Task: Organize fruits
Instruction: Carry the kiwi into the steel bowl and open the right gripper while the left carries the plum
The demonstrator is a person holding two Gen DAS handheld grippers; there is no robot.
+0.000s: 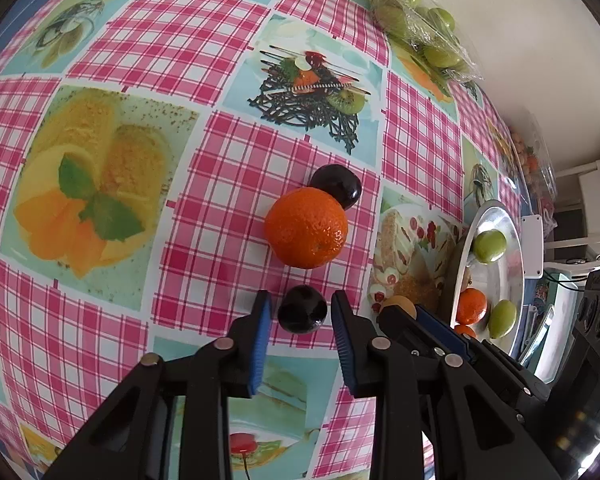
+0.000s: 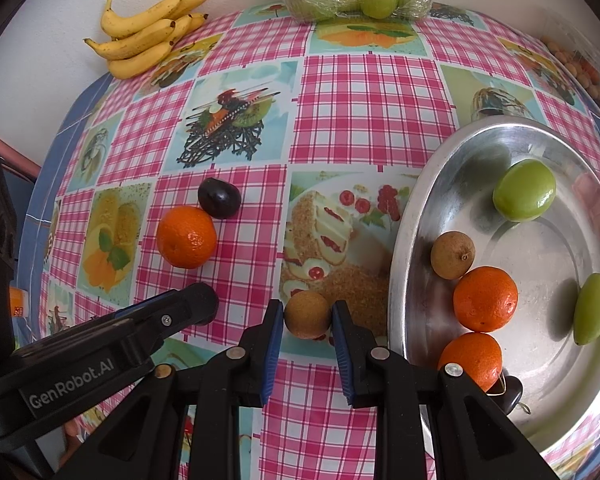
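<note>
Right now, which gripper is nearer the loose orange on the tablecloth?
Left. The left gripper sits just below the orange, closed on a dark plum. The right gripper holds a brown fruit farther off.

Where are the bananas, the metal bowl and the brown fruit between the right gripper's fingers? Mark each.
bananas [image 2: 146, 34], right wrist view, middle of the bunch.
metal bowl [image 2: 416, 216], right wrist view, bare left wall.
brown fruit [image 2: 307, 314], right wrist view, centre of its skin.
</note>
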